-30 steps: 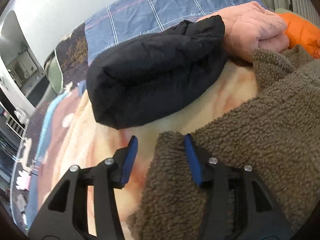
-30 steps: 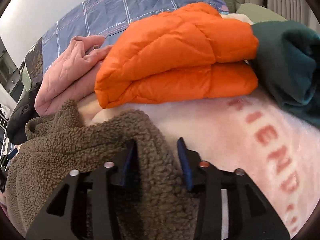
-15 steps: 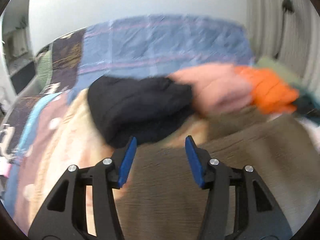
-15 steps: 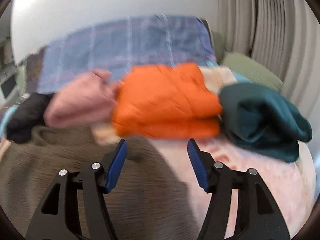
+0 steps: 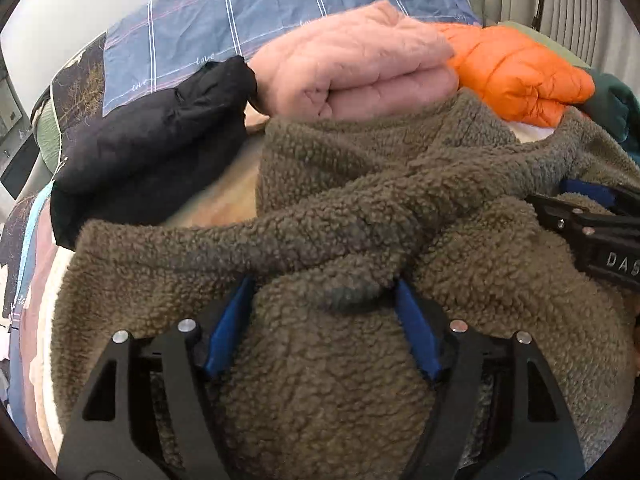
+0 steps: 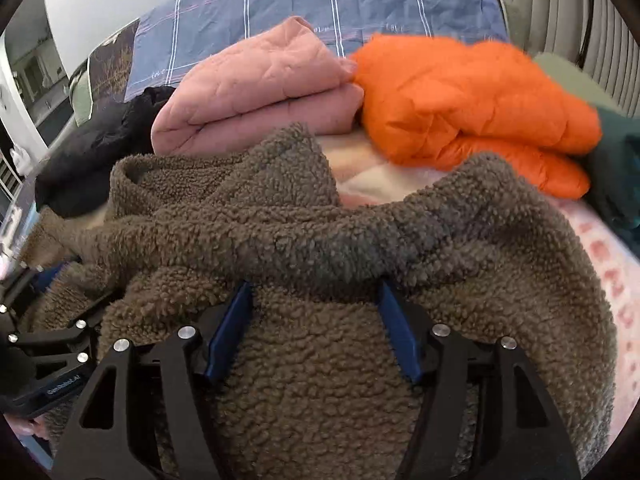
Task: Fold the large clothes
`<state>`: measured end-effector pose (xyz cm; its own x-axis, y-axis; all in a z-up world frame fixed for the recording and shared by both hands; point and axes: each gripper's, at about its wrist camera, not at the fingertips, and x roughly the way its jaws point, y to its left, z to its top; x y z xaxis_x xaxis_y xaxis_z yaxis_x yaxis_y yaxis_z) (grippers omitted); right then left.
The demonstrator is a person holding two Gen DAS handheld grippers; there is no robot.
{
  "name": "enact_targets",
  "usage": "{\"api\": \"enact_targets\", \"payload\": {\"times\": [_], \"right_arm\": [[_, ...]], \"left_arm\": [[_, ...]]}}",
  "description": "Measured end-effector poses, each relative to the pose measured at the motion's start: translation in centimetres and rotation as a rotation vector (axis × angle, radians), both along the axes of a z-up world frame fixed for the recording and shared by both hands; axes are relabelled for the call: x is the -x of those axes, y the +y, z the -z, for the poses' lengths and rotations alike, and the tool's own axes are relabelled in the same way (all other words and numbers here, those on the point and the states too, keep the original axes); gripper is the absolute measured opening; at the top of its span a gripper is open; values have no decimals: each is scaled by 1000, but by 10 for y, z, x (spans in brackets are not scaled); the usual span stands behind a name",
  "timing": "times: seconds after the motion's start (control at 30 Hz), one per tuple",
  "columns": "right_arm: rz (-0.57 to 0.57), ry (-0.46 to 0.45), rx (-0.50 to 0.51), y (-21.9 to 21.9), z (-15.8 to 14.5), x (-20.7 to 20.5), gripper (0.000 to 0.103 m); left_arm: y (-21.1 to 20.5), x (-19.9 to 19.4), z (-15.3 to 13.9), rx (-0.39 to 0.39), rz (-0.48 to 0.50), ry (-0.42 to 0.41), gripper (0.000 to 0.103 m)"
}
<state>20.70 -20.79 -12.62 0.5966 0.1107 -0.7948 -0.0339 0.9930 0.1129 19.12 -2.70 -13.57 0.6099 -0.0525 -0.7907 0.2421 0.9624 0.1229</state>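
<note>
- Two claws work one garment: the left claw and the right claw each sit with blue pads spread wide and a thick roll of the brown fleece jacket bunched between them.
- Whether either claw truly pinches the fleece I cannot tell; the fingertips are buried under the pile.
- That jacket lies rumpled on the bed, near the front, with both claws side by side across it.
- Behind it sit folded pieces: a black jacket, a pink quilted jacket and an orange puffer.
- My judgement: the step is carrying a fold of fleece over.
- To do it well, take matching points on the same edge, keep both claws level, and draw the cloth taut before laying it down.
- Keep clear of the folded row, which sits close.
</note>
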Motion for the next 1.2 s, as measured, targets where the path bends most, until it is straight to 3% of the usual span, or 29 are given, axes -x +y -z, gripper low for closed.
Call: {"api": "enact_targets", "payload": {"times": [0.1,0.3,0.4,0.5,0.6,0.67,0.7,0.73,0.77,0.87,1.03,1.2], "right_arm": [[1,4,1,2,0,-2,67],[-3,3,0,-4,-1,-7,69],[13,-24,-27,-10,-20,7,68],[30,-88,-96,-14,-47,48,69],[-19,-129,-103,-7,-54,80,73],[-17,-90,-31,-1,-32,81,76],[-16,-83,-12,3,-19,76,79],[-14,-101,17,7,-6,73,82],[-7,-119,46,12,-2,73,83],[5,-134,110,21,-6,74,84],[-1,-157,59,10,-16,87,84],[66,-211,-23,-35,-38,145,84]], "left_arm": [[8,-2,1,38,3,21,75],[13,-4,-2,40,4,19,75],[20,3,-16,125,6,4,73],[43,32,-48,238,-15,-92,68],[56,65,-66,304,46,-108,67],[52,75,-58,251,60,-93,69],[46,74,-37,167,42,-63,70],[43,72,-24,130,33,-56,72],[38,73,-4,90,46,-92,73],[27,81,-5,7,33,-152,75],[37,85,-13,67,38,-148,74],[63,147,-42,134,61,-231,76]]}}
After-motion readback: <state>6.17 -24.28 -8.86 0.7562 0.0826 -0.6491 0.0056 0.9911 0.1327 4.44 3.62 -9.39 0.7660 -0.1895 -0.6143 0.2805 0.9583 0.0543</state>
